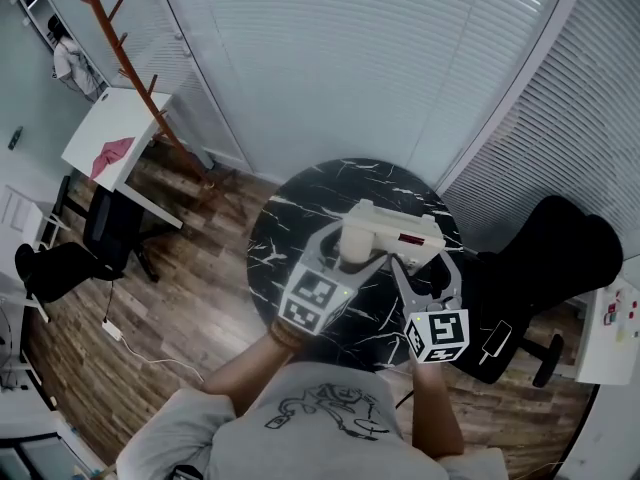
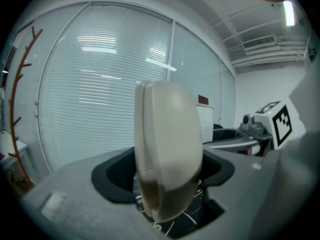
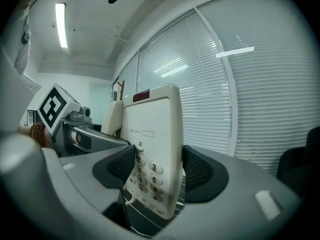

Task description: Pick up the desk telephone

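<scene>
I am holding the telephone (image 3: 152, 134) with both tools over the round black marble worktop (image 1: 285, 218). My left gripper (image 2: 167, 171) is clamping the cream handset (image 2: 167, 139): its jaws are standing partly apart, with a dark pad against each flank of the handset. My right gripper (image 3: 155, 170) is gripping the body of the telephone across its keypad end, its jaws also partly apart, with a pad pressing on either side.

So the grasp is done on both sides, I judge. The lift itself is what I cannot confirm. From above, the telephone is sitting over the far half of the worktop, and no view is showing me a clear gap beneath it. The marble is showing below the jaws in both gripper views, but the underside of the telephone is hidden by my own jaws.

The cord is mostly out of sight; only a short pale loop is showing near the keypad. Whether the handset is resting in its cradle or already parting from it, I cannot tell.
</scene>
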Available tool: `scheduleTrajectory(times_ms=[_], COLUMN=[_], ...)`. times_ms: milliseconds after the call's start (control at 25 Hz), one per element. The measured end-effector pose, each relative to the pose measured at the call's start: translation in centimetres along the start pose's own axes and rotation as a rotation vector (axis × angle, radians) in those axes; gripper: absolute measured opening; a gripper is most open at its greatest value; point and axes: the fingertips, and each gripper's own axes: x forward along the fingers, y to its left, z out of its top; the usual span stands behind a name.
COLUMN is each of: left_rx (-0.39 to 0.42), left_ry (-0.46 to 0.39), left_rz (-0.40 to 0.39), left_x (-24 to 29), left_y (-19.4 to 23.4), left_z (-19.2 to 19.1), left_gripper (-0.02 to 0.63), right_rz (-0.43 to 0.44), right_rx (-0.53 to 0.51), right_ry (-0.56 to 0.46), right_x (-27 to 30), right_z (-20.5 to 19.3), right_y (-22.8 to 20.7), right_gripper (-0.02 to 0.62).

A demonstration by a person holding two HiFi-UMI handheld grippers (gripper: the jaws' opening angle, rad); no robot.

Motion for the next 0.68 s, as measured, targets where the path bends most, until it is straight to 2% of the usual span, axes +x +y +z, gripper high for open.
scheduleTrajectory(times_ms=[680], left_rx=[0.004], left_ry=[-0.001], left_rz=[0.006], left_x=[0.13], left_y=[0.21], left_z=[-0.16], left_gripper=[0.35], right_rz=[-0.001], right_rx=[0.001], right_ry=[0.003], right_x=[0.25], right_z=[-0.27], right_y=[0.0], right_gripper=[0.296])
